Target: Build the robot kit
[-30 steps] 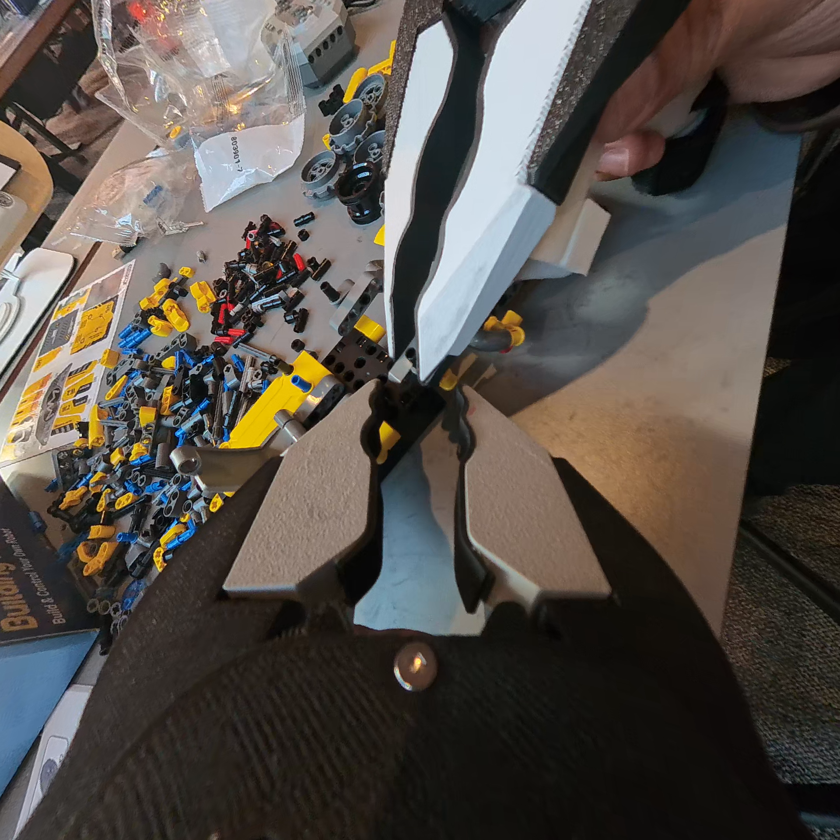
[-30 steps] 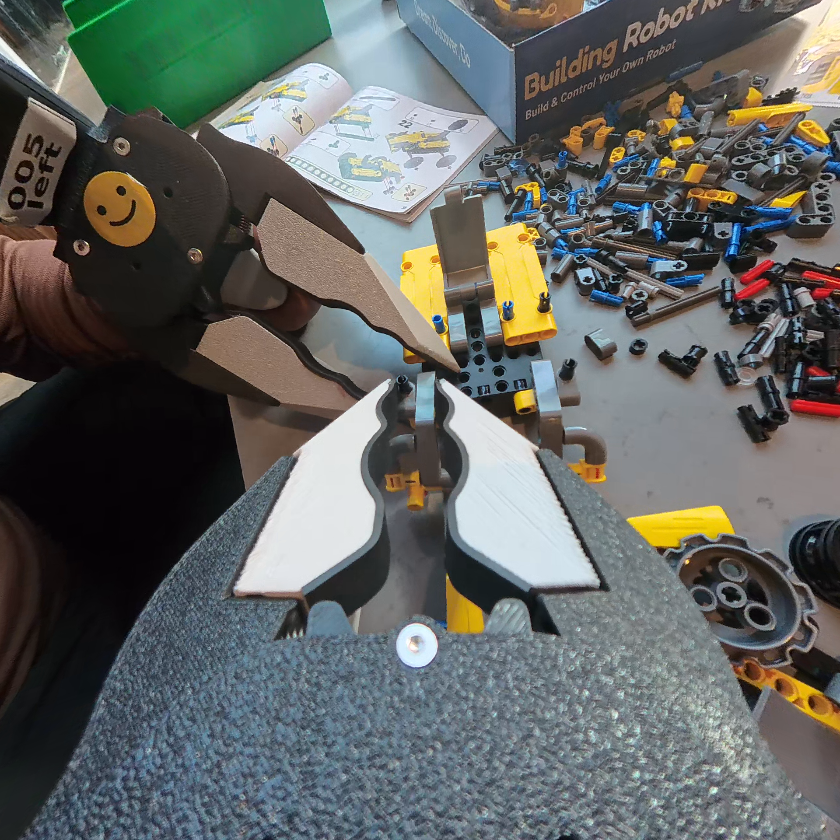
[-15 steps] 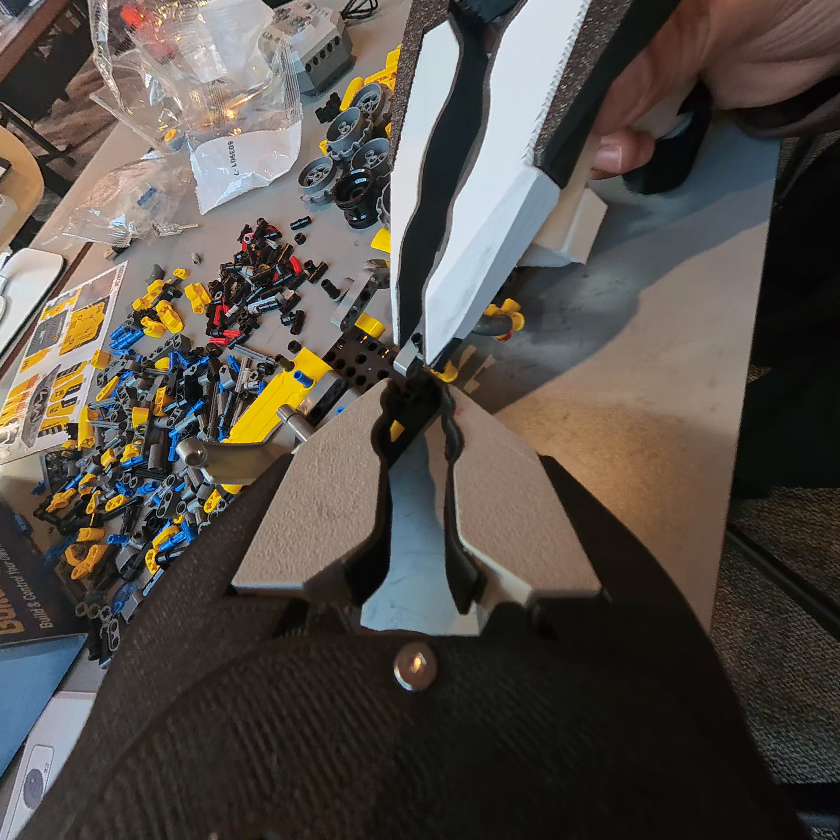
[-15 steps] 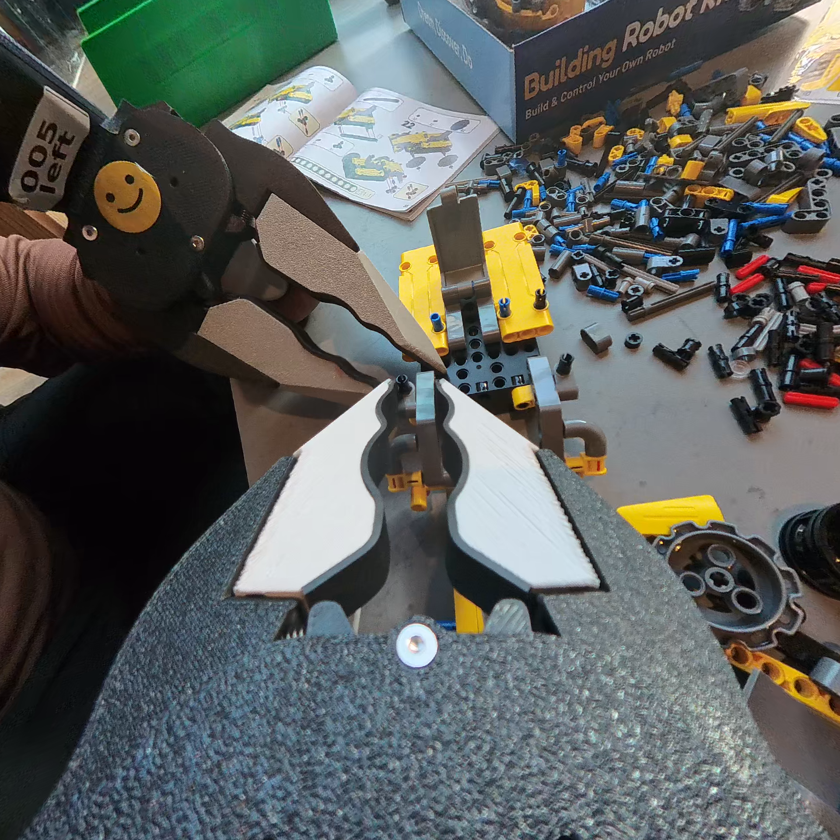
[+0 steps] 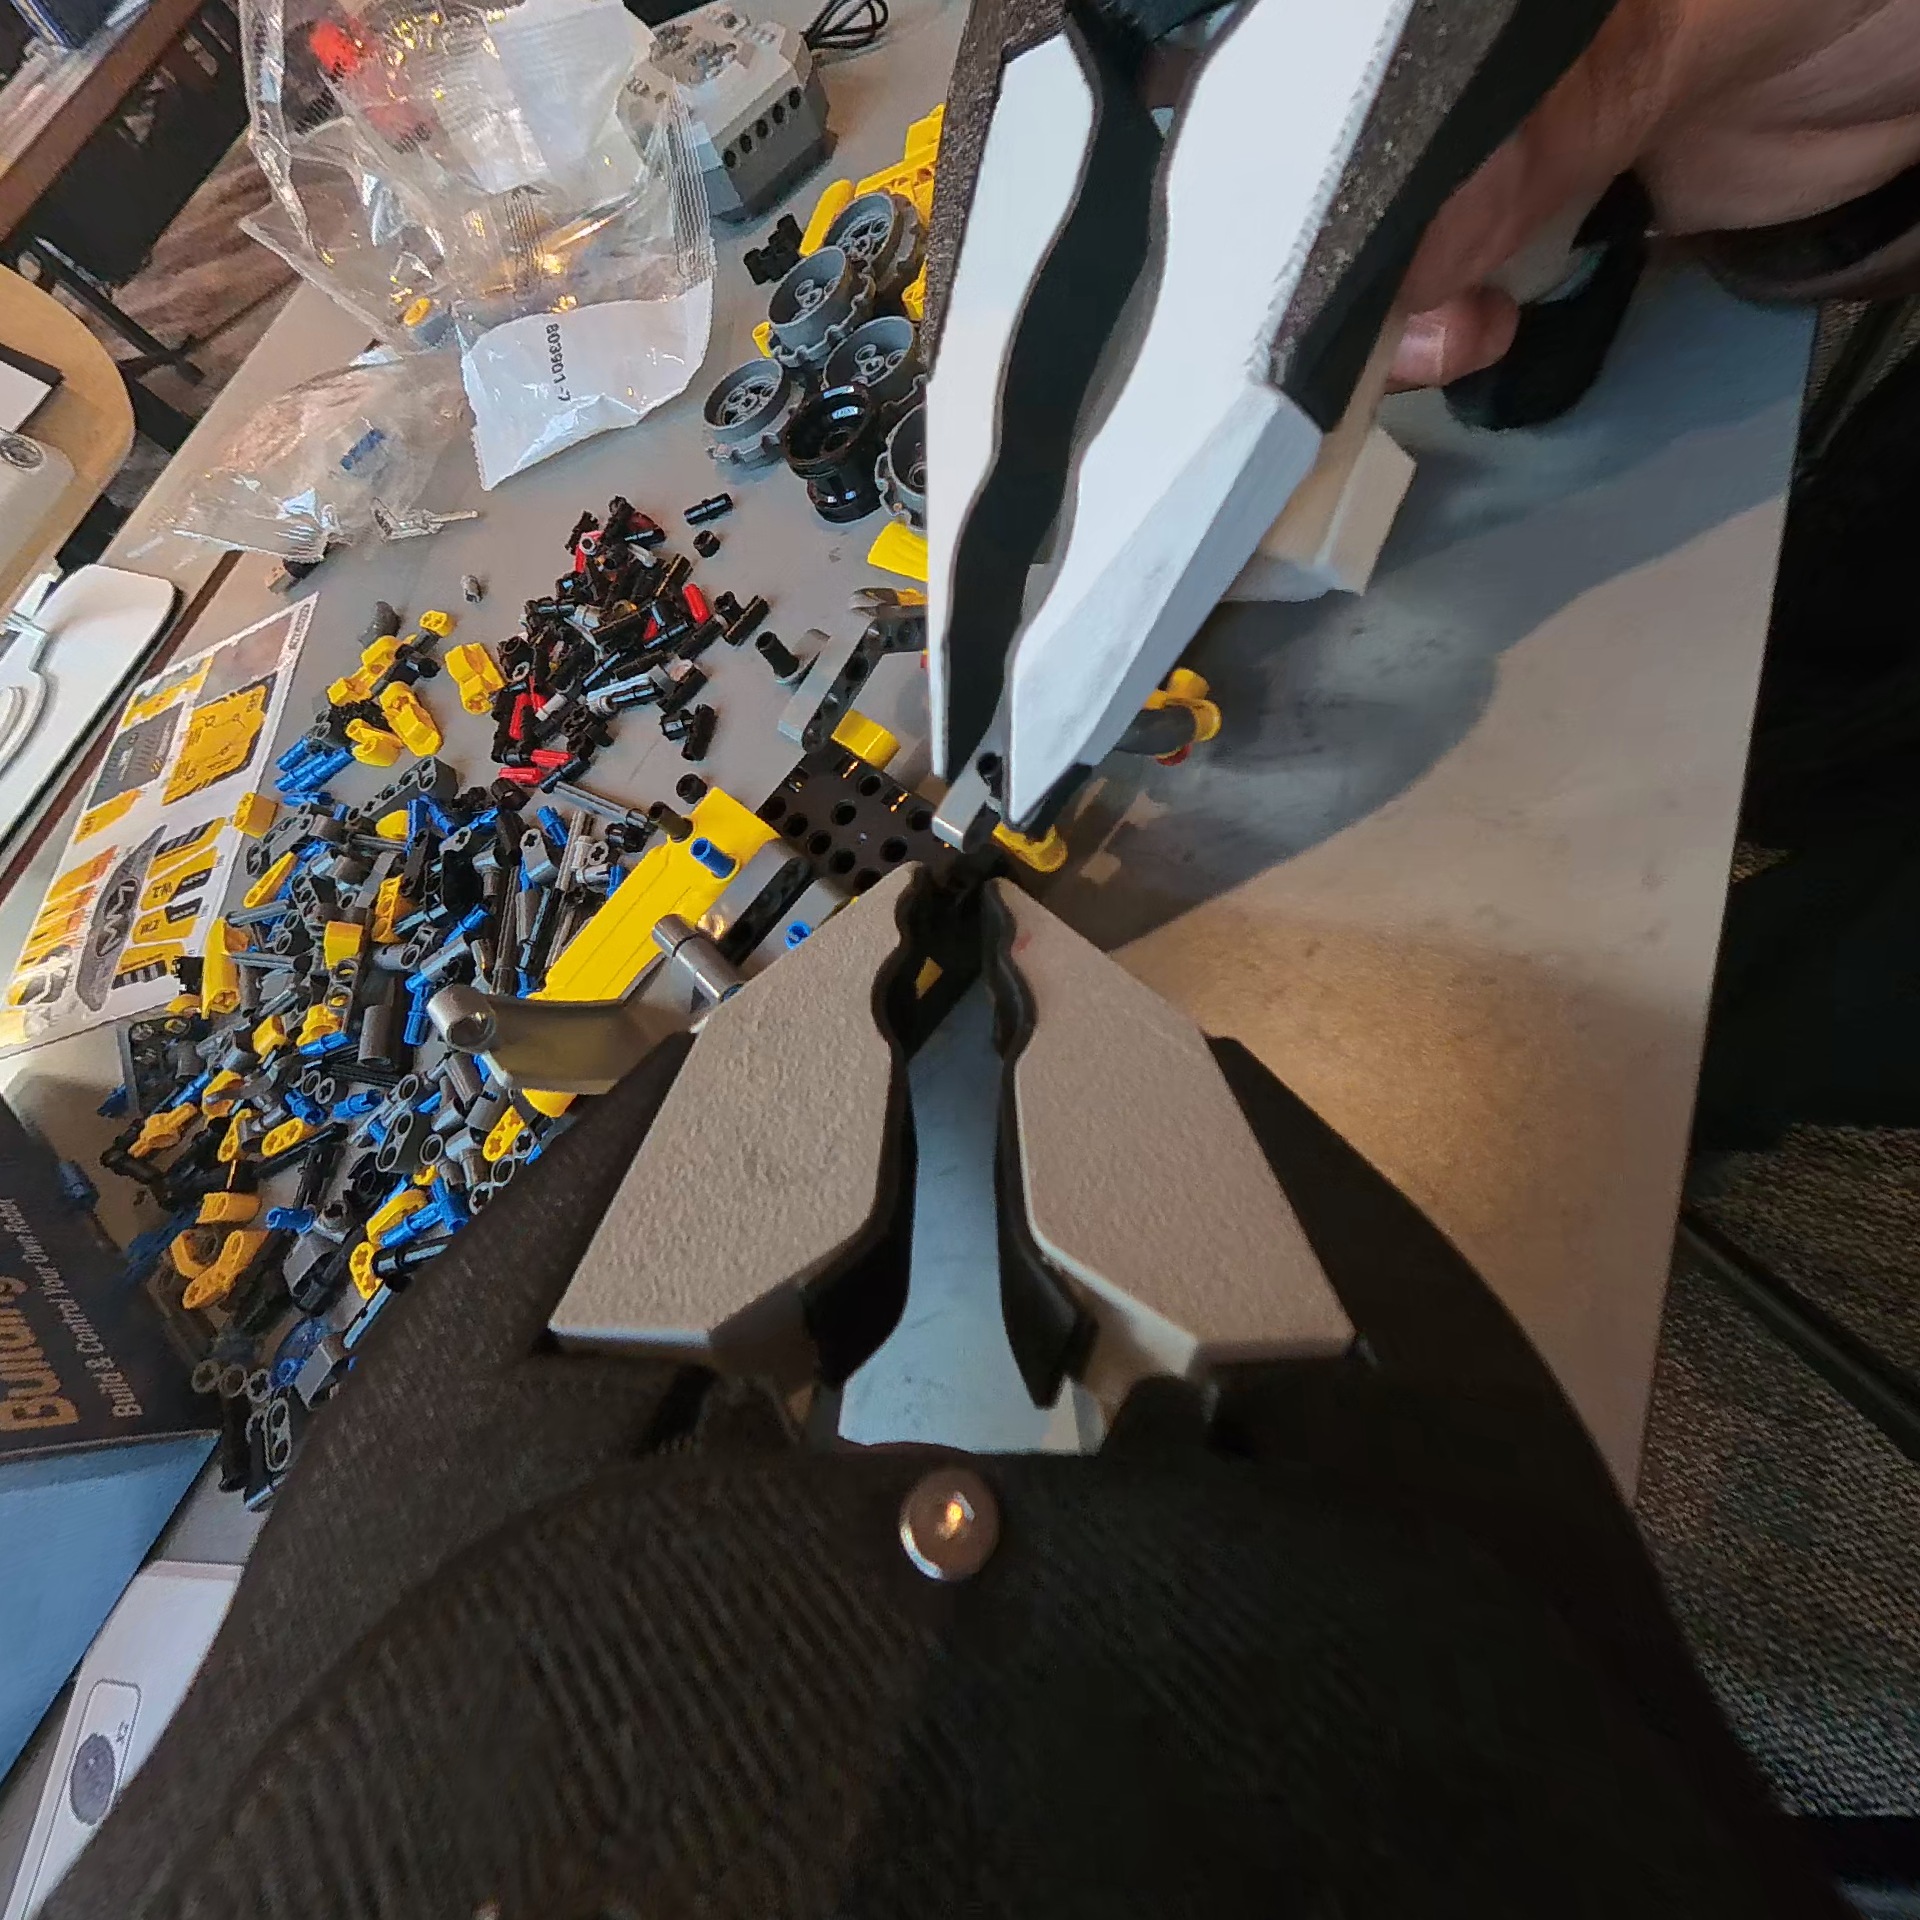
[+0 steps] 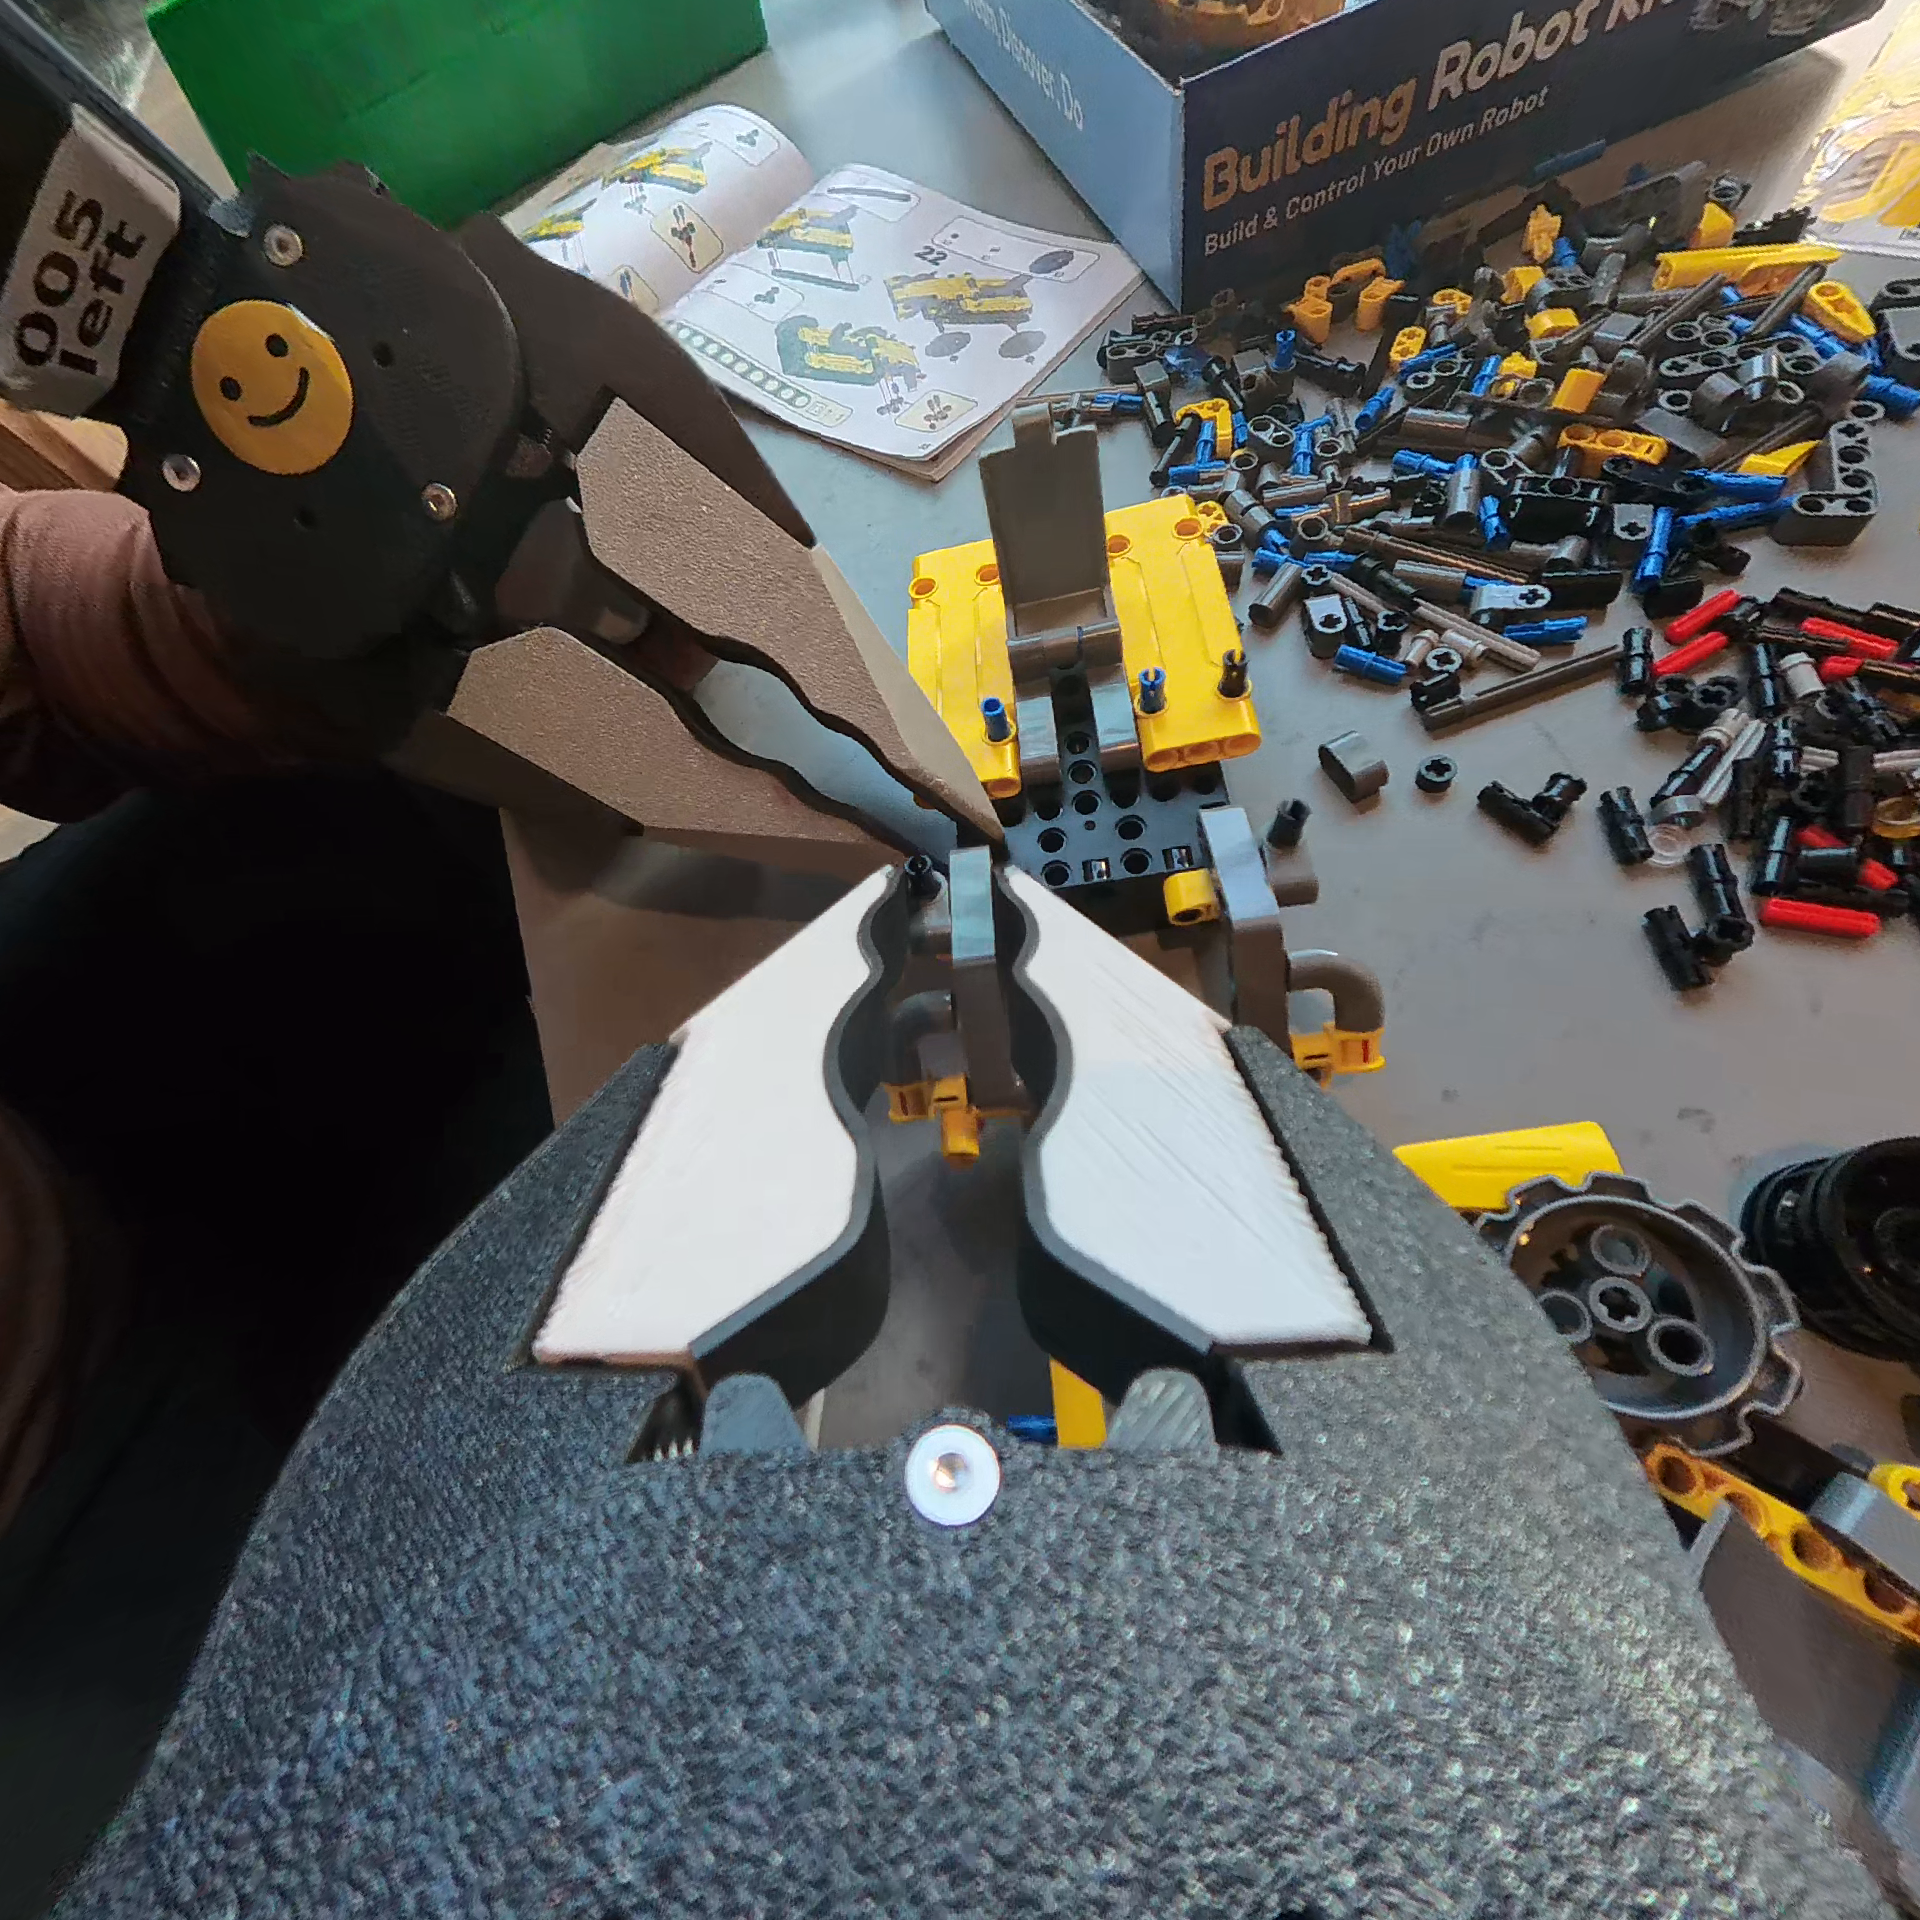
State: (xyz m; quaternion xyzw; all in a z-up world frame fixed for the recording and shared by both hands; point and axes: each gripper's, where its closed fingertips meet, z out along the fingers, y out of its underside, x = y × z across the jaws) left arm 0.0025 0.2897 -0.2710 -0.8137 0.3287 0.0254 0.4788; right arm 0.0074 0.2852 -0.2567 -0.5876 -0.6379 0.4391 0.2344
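My right gripper (image 6: pixel 956 878), with white fingers, is shut on an upright dark grey beam (image 6: pixel 977 956) at the near end of a yellow and black brick model (image 6: pixel 1081 831) on the grey table. My left gripper (image 6: pixel 940 836), with grey fingers, comes in from the left, its tips meeting at the top of that beam, where a small black pin (image 6: pixel 920 868) sticks out. In the left wrist view, my left gripper (image 5: pixel 954 896) is closed on something dark right under the right gripper (image 5: pixel 982 790) and the beam (image 5: pixel 961 810). The model (image 5: pixel 842 821) lies just beyond.
A heap of loose blue, black, yellow and red parts (image 6: pixel 1558 468) lies past the model, also visible in the left wrist view (image 5: pixel 364 935). A dark blue box (image 6: pixel 1403 135), an open booklet (image 6: pixel 831 281), a green bin (image 6: pixel 468 94), grey wheels (image 6: pixel 1642 1320) and plastic bags (image 5: pixel 468 177) surround it.
My left gripper's fingers have closed in step by step and edged toward the top of the beam. My right gripper has kept its hold on the beam.
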